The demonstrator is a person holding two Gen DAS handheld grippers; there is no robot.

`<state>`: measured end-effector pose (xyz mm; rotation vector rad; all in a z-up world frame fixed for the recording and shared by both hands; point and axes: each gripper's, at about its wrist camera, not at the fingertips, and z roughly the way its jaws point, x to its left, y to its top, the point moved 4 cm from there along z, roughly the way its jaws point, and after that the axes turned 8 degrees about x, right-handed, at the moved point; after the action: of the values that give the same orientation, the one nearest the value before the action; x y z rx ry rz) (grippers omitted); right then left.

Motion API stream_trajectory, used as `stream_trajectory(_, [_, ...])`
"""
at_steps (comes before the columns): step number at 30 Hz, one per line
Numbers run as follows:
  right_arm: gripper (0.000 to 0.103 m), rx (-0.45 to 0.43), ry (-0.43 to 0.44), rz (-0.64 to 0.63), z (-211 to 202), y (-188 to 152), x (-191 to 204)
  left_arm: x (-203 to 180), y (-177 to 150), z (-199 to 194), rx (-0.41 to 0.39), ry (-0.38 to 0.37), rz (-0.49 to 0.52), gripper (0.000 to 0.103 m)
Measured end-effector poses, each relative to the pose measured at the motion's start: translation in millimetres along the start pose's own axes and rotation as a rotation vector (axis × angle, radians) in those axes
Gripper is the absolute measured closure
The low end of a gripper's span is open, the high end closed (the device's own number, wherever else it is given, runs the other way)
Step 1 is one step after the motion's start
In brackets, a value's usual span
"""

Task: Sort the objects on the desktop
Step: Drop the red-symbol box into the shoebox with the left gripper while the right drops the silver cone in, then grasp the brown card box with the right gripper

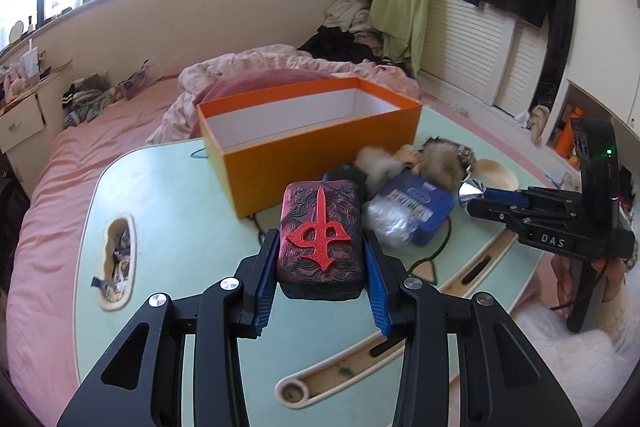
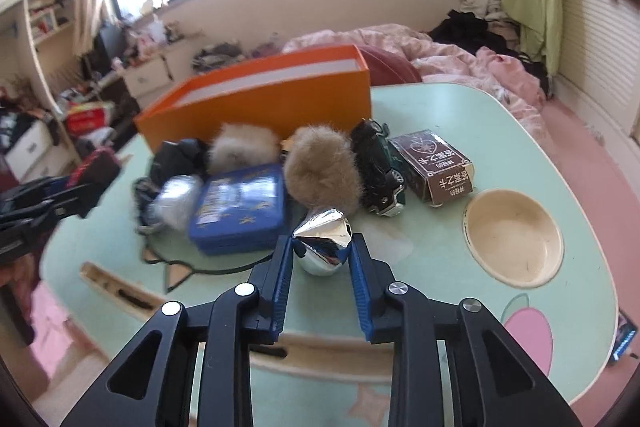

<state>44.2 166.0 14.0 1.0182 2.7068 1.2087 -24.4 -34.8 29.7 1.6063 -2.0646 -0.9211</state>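
The left gripper (image 1: 322, 263) holds a dark red block (image 1: 322, 239) with a raised red symbol on top, its blue fingers (image 1: 264, 283) pressed against the block's two sides. The block sits above the pale green desk (image 1: 168, 195), just in front of the open orange box (image 1: 316, 135); whether it touches the desk I cannot tell. The right gripper (image 2: 322, 259) grips a shiny silver piece (image 2: 324, 243) between its fingers (image 2: 362, 279), narrow around it, low over the desk (image 2: 460, 99). In the left view the same silver piece (image 1: 472, 191) shows at the tip of the right gripper (image 1: 476, 197), right of the pile. Just beyond the silver piece lies a blue tin (image 2: 242, 213), with a clear-wrapped bundle (image 2: 176, 201) touching its left side. Behind the tin sit a white fur ball (image 2: 242, 145) and a tan fur ball (image 2: 324, 173), close against the box (image 2: 256, 99). Right of the tan ball stands a dark toy car (image 2: 378, 167), and just beside that a brown carton (image 2: 434, 163). A round cream recess (image 2: 514, 241) is sunk into the desk near the carton. A pink bed (image 1: 52, 187) lies behind the desk.
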Motion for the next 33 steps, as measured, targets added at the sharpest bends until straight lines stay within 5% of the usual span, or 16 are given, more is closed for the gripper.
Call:
stream_trajectory(8, [0.076, -0.091, -0.045, -0.081, 2.3, 108.1, 29.8, -9.5, 86.0, 32.2, -0.024, 0.095, -0.003, 0.062])
stream_trajectory(10, [0.076, -0.080, -0.064, -0.088, 21.2, 129.6, 30.6, 4.9, 109.6, 57.2, 0.000, 0.077, -0.088, 0.062])
stream_trajectory(13, [0.075, -0.029, 0.019, -0.001, 55.8, 156.4, 19.1, 21.2, 118.5, 87.7, 0.060, 0.069, -0.204, 0.062])
stream_trajectory(14, [0.064, 0.017, 0.026, 0.026, 71.5, 161.5, 13.6, 23.9, 116.8, 94.7, 0.078, 0.097, -0.224, 0.061])
stream_trajectory(15, [0.046, 0.049, 0.029, 0.040, 79.3, 162.6, 10.5, 24.5, 114.0, 101.0, 0.095, 0.131, -0.230, 0.055])
stream_trajectory(16, [0.041, 0.076, 0.042, 0.062, 86.6, 162.3, 6.1, 24.8, 111.2, 103.4, 0.106, 0.149, -0.227, 0.051])
stream_trajectory(20, [0.041, 0.016, 0.095, 0.121, 66.9, 147.4, -6.3, 24.0, 96.6, 86.5, 0.052, 0.130, -0.247, 0.046])
stream_trajectory(24, [0.035, -0.040, 0.032, 0.100, 21.7, 117.2, -9.1, 8.1, 75.0, 43.4, -0.029, 0.157, -0.205, 0.019])
stream_trajectory(28, [0.034, 0.012, -0.036, 0.044, -0.1, 78.7, -20.4, -17.2, 38.8, 33.1, 0.014, 0.131, -0.092, 0.019])
stream_trajectory(33, [0.034, -0.018, -0.222, 0.061, -10.8, 57.0, -60.8, -11.1, 8.5, 49.5, 0.098, 0.120, -0.124, 0.019])
